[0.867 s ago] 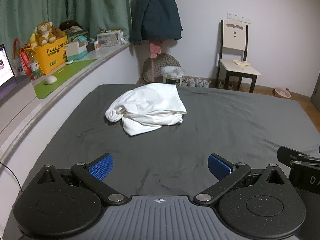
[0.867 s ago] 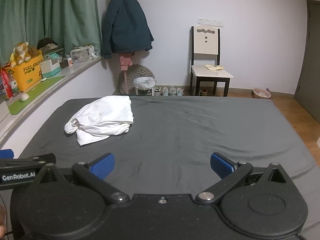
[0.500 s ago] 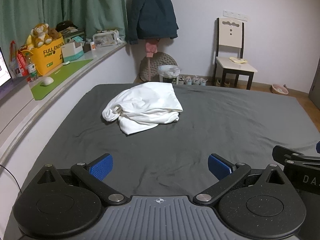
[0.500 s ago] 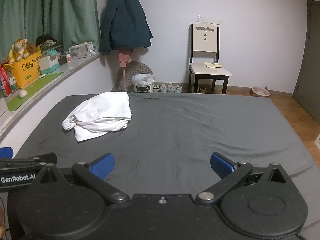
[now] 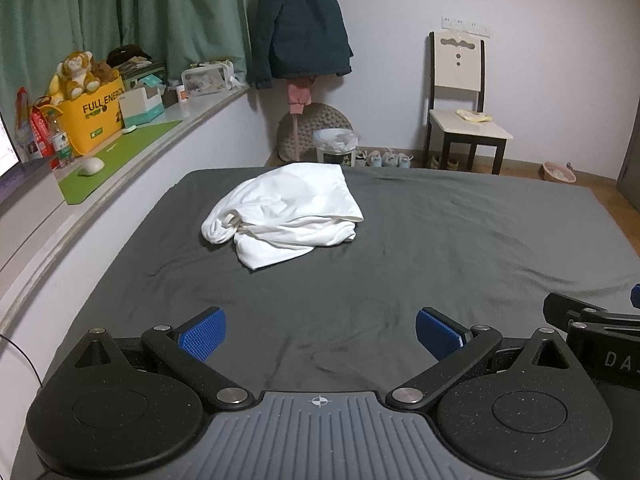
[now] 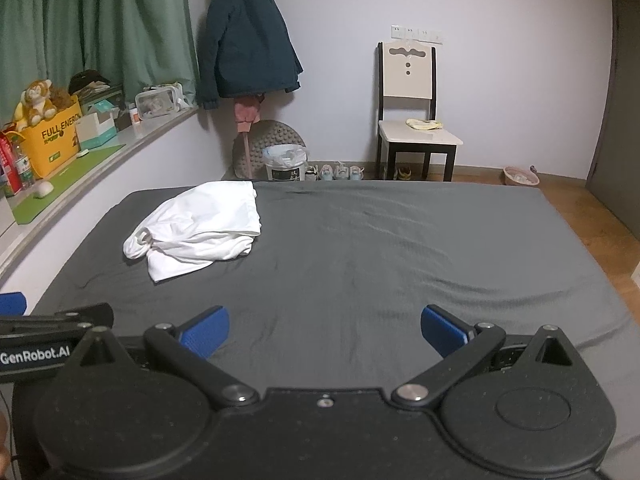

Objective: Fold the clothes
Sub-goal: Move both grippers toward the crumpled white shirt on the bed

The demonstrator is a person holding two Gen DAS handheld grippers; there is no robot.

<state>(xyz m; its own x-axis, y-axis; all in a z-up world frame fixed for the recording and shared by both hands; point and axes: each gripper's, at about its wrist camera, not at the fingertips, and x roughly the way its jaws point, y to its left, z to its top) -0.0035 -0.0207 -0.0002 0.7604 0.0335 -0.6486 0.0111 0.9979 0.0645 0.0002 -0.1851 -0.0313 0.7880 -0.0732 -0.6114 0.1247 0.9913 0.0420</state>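
Because the shirt (image 5: 286, 210) is a loose heap of thin white cloth, it will most likely be light, limp and quick to slide out of shape once one part is lifted. It lies crumpled on the bed (image 5: 460, 248), toward the far left of the grey sheet, well apart from both tools. What sort of garment it is cannot be told for sure; a rolled opening shows at its left end, which may be a neck or a sleeve.

The left tool (image 5: 320, 332) has its jaws spread wide with nothing between them, only bare sheet, and it is aimed at the heap from the near side. The right tool (image 6: 324, 332) is likewise wide apart and empty, and from its view the shirt (image 6: 198, 226) sits off to the left.

Nothing here is fragile, so a firm pinch should do no harm. The risk is rather that a pinch takes several layers at once, or the sheet with them, since both are soft and lie flat together. The near flap that sticks out toward the camera looks like a single free edge, and so a good first hold. A second hold on the far smooth edge would let the cloth be drawn out flat before any fold. One tool alone would probably drag the whole heap along.
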